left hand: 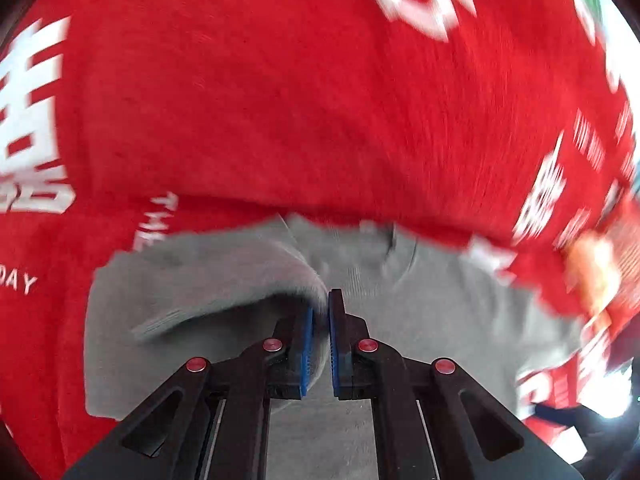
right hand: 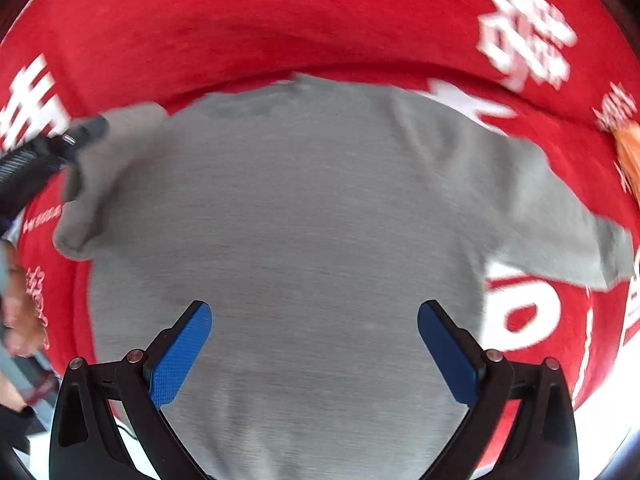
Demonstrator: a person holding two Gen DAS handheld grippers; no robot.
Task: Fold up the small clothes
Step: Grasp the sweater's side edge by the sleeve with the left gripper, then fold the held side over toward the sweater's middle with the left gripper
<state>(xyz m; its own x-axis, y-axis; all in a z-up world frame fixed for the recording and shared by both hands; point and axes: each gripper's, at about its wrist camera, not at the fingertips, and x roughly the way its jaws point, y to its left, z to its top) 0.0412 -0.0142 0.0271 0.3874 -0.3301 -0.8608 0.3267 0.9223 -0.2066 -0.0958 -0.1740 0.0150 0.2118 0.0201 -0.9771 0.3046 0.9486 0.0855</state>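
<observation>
- Grey knit fabric, the small shirt, fills the centre of my right wrist view, lying spread and flat on a red cloth printed with white characters.
- My right gripper sits at the lower centre of that frame above the shirt's body; its blue pads are spread wide apart, with only grey fabric visible between them, and nothing is held.
- At the upper left of the right wrist view, my left gripper shows as a dark tip meeting the shirt's sleeve, which is bunched and lifted there.
- The opposite sleeve extends toward the right edge of that frame, lying flat on the red cloth.
- In my left wrist view, the left gripper occupies the lower centre; its jaws are nearly pressed together, pinching a fold of the grey shirt between the blue pads.
- The pinched fold rises in a rounded hump to the left of the fingertips, in the lower left of the frame.
- The red cloth covers the upper half of the left wrist view; its white print is blurred and mostly unreadable.
- A hand appears at the left edge of the right wrist view, blurred.
</observation>
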